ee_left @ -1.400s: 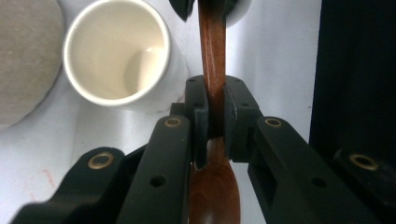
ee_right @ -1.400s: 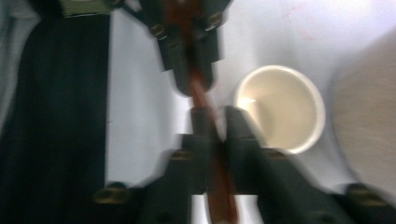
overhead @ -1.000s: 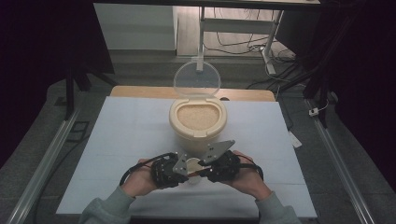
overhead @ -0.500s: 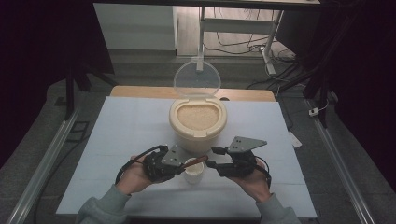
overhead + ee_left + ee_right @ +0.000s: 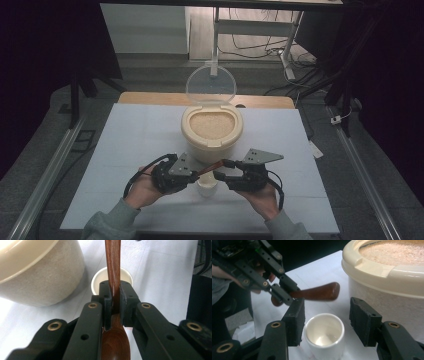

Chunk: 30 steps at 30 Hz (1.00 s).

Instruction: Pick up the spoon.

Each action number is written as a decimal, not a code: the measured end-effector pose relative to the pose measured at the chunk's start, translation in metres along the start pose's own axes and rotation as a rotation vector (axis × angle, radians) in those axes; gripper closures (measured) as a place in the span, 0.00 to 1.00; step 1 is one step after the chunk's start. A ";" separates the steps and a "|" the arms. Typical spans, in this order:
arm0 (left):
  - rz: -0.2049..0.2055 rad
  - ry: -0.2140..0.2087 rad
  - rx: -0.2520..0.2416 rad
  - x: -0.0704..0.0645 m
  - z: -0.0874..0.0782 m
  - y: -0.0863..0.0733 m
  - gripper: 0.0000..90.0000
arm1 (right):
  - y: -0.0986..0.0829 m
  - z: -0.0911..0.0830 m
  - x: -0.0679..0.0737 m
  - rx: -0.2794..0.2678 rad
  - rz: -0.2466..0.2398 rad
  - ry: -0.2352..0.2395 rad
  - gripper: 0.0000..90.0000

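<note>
A: Left tongs (image 5: 192, 175) pinch a wooden spoon (image 5: 113, 270) at the neck, bowl end back between the arms, handle out over the cup (image 5: 324, 336).

B: Right tongs (image 5: 325, 321)?

A: Spread, one jaw either side of the cup, not touching it. Cup stands on the counter (image 5: 135, 135), just before the rice tub (image 5: 212, 129), lid up.

A lab or test room is suggested by the pale blue-white work table (image 5: 125, 150) framed by grey metal rails (image 5: 45, 175). Loose black cables (image 5: 250, 47) are seen on the floor behind, under a white metal stand (image 5: 290, 60).
</note>
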<state>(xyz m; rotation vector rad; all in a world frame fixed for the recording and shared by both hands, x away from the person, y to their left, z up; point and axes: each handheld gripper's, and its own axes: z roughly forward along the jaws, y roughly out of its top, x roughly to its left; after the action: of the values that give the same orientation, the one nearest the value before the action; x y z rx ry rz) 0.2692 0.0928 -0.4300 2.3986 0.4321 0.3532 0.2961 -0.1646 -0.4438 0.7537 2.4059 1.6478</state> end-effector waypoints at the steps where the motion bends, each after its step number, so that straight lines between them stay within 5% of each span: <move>1: 0.001 0.000 0.000 -0.001 0.000 0.000 0.90 | 0.000 0.001 0.000 -0.008 0.012 -0.001 0.55; 22: 0.015 0.007 0.007 -0.002 0.002 0.000 0.90 | -0.006 0.009 0.002 -0.138 0.148 0.081 0.79; 30: 0.028 0.003 0.008 -0.003 0.002 0.000 0.90 | -0.006 0.008 -0.001 -0.192 0.197 0.183 0.91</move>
<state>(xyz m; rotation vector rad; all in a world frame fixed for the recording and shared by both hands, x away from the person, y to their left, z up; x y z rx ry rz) 0.2674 0.0906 -0.4324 2.4142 0.4029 0.3680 0.2979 -0.1598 -0.4522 0.8647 2.3049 2.0733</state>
